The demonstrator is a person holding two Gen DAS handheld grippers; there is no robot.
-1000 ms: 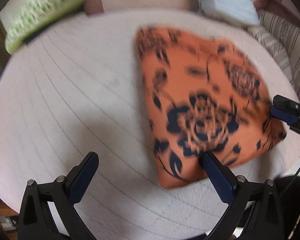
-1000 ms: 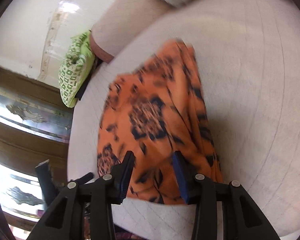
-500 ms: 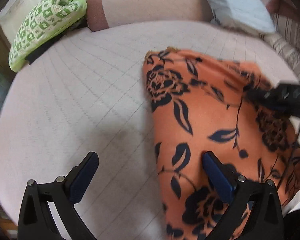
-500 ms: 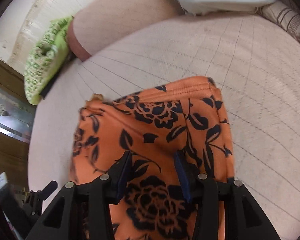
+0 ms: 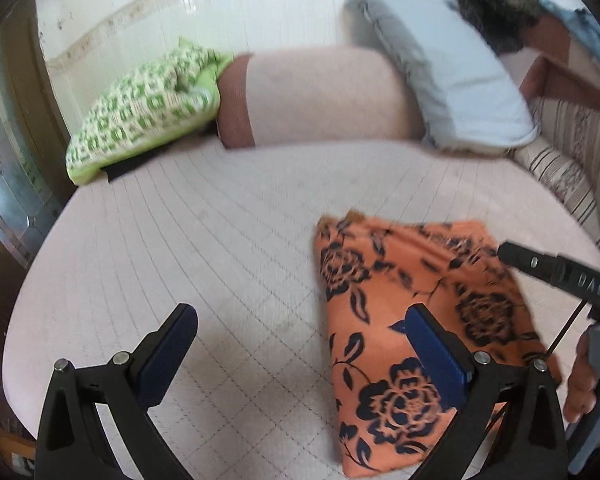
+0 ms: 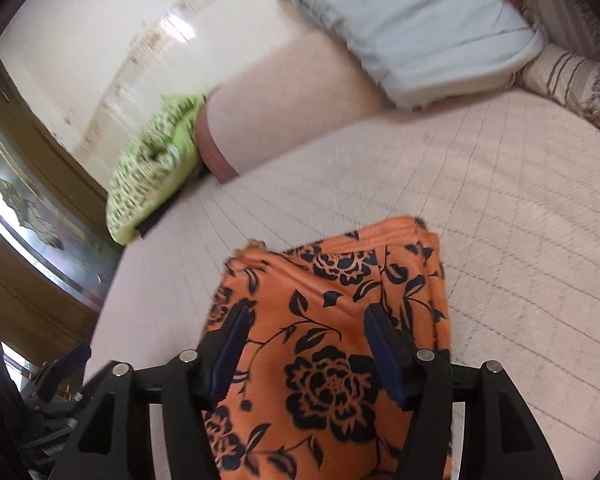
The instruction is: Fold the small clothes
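Note:
An orange garment [image 5: 380, 280] with black flowers lies folded on the pale pink quilted bed [image 5: 180, 240]. My left gripper [image 5: 300, 312] hovers above the bed with its jaws wide open and nothing between them; its right finger hangs over the garment's left part. My right gripper [image 6: 308, 312] is above the garment [image 6: 332, 280], jaws opening, no cloth pinched between the pads. One black finger of the right gripper [image 5: 540, 266] reaches in from the right in the left wrist view, with a hand [image 5: 580, 380] on its handle.
At the head of the bed lie a green patterned pillow [image 5: 140, 116], a pink bolster [image 5: 324, 96] and a pale blue pillow [image 5: 452, 88]. A striped cushion [image 5: 568, 160] lines the right side. A wooden door with glass [image 6: 28, 208] stands beyond the left edge.
Both grippers have risen and tilted up, so the pillows and wall have come into view. The right jaws have spread wider. The garment stays flat on the bed.

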